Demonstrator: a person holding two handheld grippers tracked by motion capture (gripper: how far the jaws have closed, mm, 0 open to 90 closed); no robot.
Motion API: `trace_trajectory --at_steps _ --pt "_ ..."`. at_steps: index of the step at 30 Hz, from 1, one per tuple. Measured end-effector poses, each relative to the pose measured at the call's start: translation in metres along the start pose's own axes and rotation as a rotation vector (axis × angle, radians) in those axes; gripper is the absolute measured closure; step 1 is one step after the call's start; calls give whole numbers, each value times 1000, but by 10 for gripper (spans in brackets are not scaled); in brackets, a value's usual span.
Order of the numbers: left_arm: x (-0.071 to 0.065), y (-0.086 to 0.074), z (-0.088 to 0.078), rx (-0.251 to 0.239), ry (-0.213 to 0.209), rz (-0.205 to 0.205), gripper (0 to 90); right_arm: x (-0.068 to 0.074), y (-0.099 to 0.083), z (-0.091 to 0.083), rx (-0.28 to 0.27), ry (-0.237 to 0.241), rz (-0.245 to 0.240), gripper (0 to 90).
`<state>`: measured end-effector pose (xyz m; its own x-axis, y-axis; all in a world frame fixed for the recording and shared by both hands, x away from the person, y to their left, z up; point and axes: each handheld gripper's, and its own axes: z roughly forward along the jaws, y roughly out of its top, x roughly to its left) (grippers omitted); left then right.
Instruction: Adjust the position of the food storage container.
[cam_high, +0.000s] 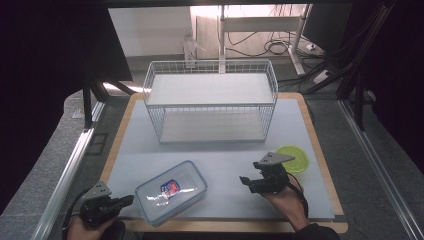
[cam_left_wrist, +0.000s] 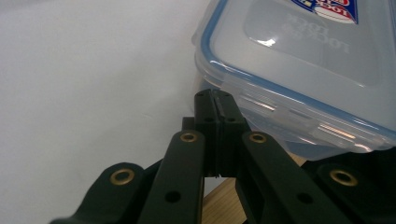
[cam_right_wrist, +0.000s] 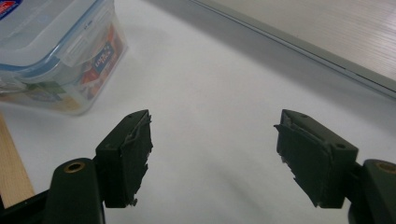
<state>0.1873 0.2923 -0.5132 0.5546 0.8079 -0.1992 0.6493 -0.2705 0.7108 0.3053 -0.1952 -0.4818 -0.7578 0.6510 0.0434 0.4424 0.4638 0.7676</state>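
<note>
Lying at the near left of the grey mat (cam_high: 220, 150) is one clear plastic container (cam_high: 171, 191) with a blue-sealed lid and a red-and-blue label, set at a slant. The left gripper (cam_high: 131, 199) sits just beside its near-left corner, jaws pressed together with nothing between them, their tips close against the container's side latch. One white wire rack (cam_high: 210, 100) with two shelves stands at the back, mid-table. The right gripper (cam_high: 244, 180) hovers right of the container, apart from it, jaws spread and empty. One green lid (cam_high: 295, 159) lies just behind it.
</note>
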Motion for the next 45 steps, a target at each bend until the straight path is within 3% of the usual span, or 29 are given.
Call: trace_trajectory --at_steps 6,12,13,19,24,32,38,42,45 --pt "-9 6 22 73 29 20 900 11 1 3 2 31 -17 271" --pt "-13 16 34 69 12 9 900 19 1 7 11 55 -32 285" --pt "-11 19 38 63 0 -10 900 21 1 7 14 62 -34 296" --pt "-7 29 49 54 -9 -28 900 21 1 8 18 81 -21 342" --pt "-9 39 61 52 -9 -17 900 21 1 8 27 92 -7 370" --pt "-16 70 92 84 -13 60 900 24 1 8 28 114 -22 356" --pt "-14 88 110 86 -26 80 900 18 1 3 2 150 26 344" --pt "-15 96 118 85 -31 82 900 16 1 2 -5 155 42 343" --pt "-15 103 127 81 -41 96 900 15 1 0 -13 132 38 350"
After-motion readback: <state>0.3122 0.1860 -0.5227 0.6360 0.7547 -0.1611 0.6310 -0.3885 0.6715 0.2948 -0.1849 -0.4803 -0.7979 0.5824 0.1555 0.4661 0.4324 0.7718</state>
